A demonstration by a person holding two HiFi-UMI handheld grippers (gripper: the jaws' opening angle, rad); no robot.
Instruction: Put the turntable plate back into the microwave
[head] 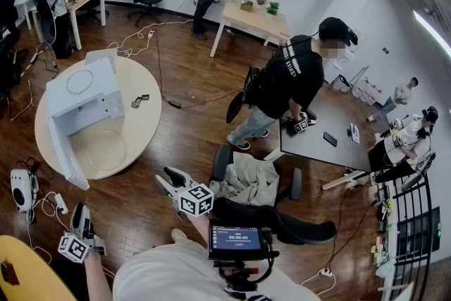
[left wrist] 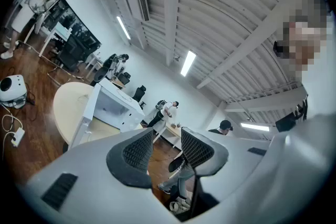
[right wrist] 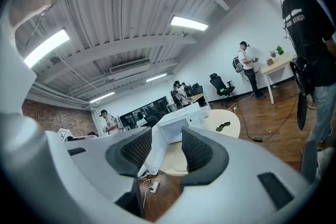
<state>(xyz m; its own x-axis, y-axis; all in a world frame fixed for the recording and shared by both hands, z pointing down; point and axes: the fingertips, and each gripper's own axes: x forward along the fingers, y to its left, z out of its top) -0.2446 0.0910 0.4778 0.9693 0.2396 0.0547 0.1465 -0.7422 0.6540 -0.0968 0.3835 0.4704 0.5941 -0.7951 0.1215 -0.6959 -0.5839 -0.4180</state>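
In the head view, the clear round glass turntable plate (head: pixel 106 149) lies on the round beige table (head: pixel 151 125), just in front of the open white microwave (head: pixel 84 99) — well apart from your left gripper (head: pixel 79 211) and right gripper (head: pixel 168 178). In the left gripper view, your jaws are spread with nothing between them. The right gripper view shows the same — spread and empty.

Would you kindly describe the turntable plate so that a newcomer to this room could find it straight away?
Find the round beige table, which bears a white microwave with its door open. The turntable plate lies flat on the tabletop before the opening. It is a clear, broad disc, unlike the thin ring on the microwave's top and the small dark object nearby.
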